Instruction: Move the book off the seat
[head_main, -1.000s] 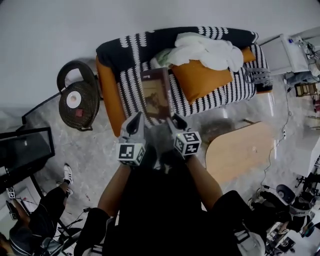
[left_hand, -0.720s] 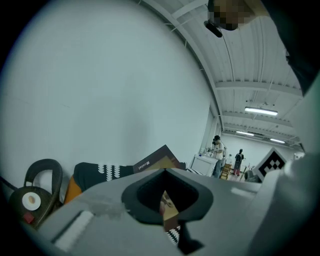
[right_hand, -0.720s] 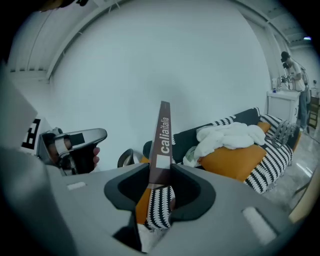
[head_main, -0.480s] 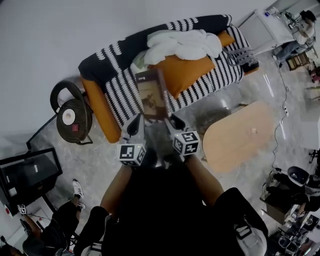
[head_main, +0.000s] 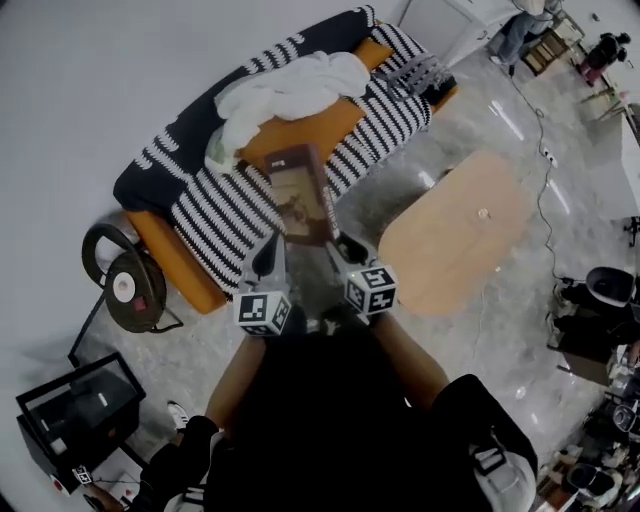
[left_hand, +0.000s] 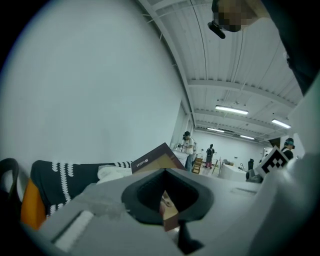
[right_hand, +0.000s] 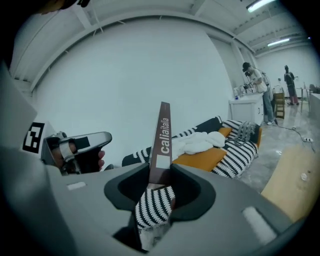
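**Paper, plastic, cloth, stone and wood**

The book (head_main: 303, 195) has a smooth brown paper cover with a faint sheen. The left tool (head_main: 270, 243) and right tool (head_main: 338, 245) are matt grey plastic with darker inner faces. The sofa (head_main: 185, 265) is orange upholstery under a coarse black-and-white knitted throw (head_main: 225, 210), and a soft, crumpled white cloth (head_main: 285, 85) lies on it. The floor (head_main: 470, 130) is glossy grey marbled stone. The oval worktop (head_main: 450, 240) is pale, smooth, matt wood.
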